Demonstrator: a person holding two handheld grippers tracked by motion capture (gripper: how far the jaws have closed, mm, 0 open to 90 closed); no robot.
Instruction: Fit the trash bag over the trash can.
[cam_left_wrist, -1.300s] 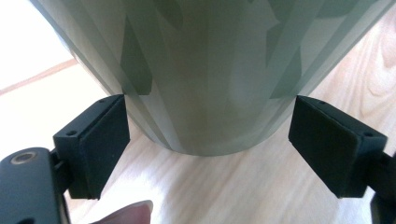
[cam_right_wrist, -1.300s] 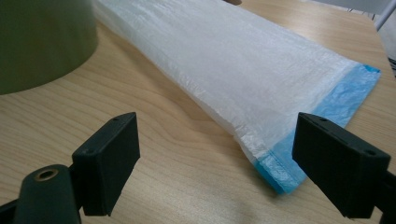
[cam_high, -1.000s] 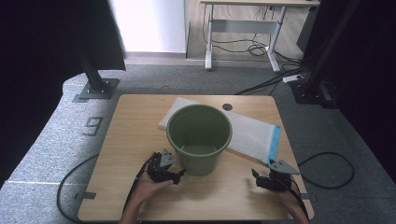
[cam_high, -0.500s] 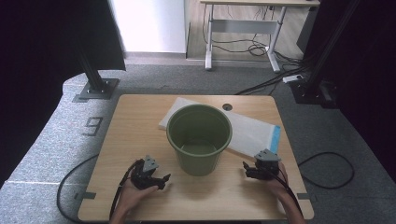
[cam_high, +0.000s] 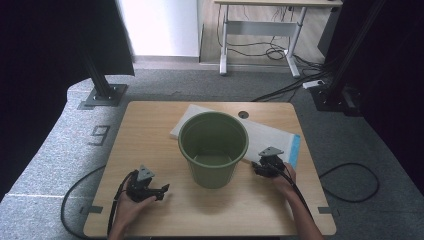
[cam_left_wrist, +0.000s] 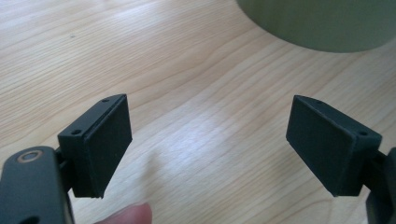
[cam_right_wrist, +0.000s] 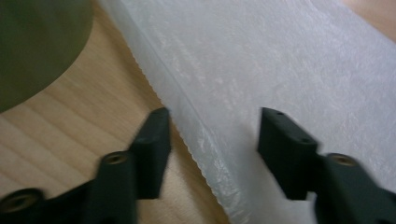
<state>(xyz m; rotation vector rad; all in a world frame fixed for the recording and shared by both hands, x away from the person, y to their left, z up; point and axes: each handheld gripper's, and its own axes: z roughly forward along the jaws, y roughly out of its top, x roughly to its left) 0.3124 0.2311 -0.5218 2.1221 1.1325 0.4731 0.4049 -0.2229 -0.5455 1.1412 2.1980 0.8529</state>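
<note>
A: Both grippers moved: left gripper (cam_high: 161, 188) drew back lower left, jaws apart and empty; right gripper (cam_high: 257, 167) advanced, jaws just closing astride the white plastic bag's (cam_right_wrist: 280, 70) edge.

B: Bag unlifted, mid-frame behind the round green plastic bin (cam_high: 213, 147); lining remains.

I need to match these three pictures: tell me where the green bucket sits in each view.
High view: the green bucket stands upright at the table's middle, partly on the white bag.
Left gripper view: its wall fills the top right corner.
Right gripper view: its wall fills the top left corner.
Shared landmark: the light wooden table.
</note>
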